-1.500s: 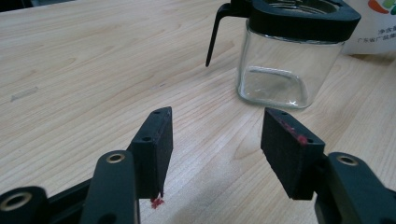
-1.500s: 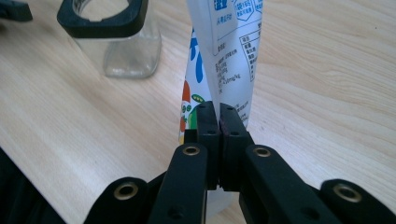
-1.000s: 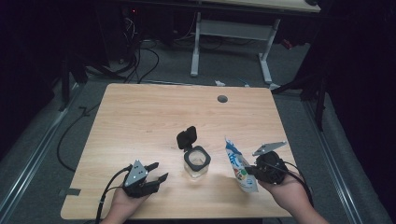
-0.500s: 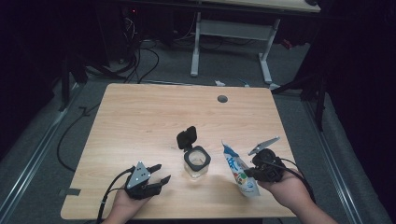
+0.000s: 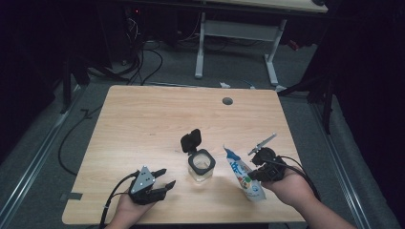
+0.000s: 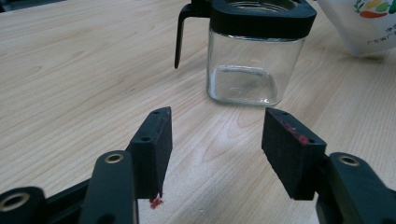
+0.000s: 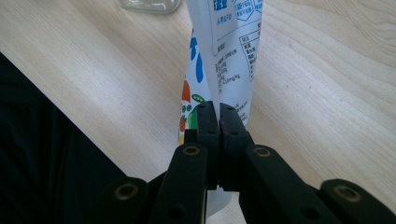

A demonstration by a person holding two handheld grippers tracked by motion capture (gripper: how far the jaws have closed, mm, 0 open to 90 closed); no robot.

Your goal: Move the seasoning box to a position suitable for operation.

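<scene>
Right gripper [image 7: 218,114]: we find its jaws clamped together on the lower edge of the pouch [image 7: 224,51], pinching the film flat
Left gripper [image 6: 215,144]: jaws stand apart with nothing between them; we record it low over the tabletop [image 5: 143,119], aimed at the jar [image 6: 254,51]
Pouch position: in the high view it [image 5: 243,174] leans up from the near right part of the tabletop, top corner tilted toward the jar [image 5: 201,164], near it but apart
Jar: clear glass, appears empty, black collar, hinged lid [image 5: 191,140] flipped up and open
Change noted: against the frame a second ago, the right gripper has drawn nearer the person and the pouch has shifted slightly leftward with it, its top closer to the jar
Left side, same comparison: its hand has barely moved
Our reading: the pouch is secured and being brought toward the open jar, likely for pouring; nothing has been tipped out yet
Concern: the grip is on thin film only, so the pouch may sag or twist when lifted
</scene>
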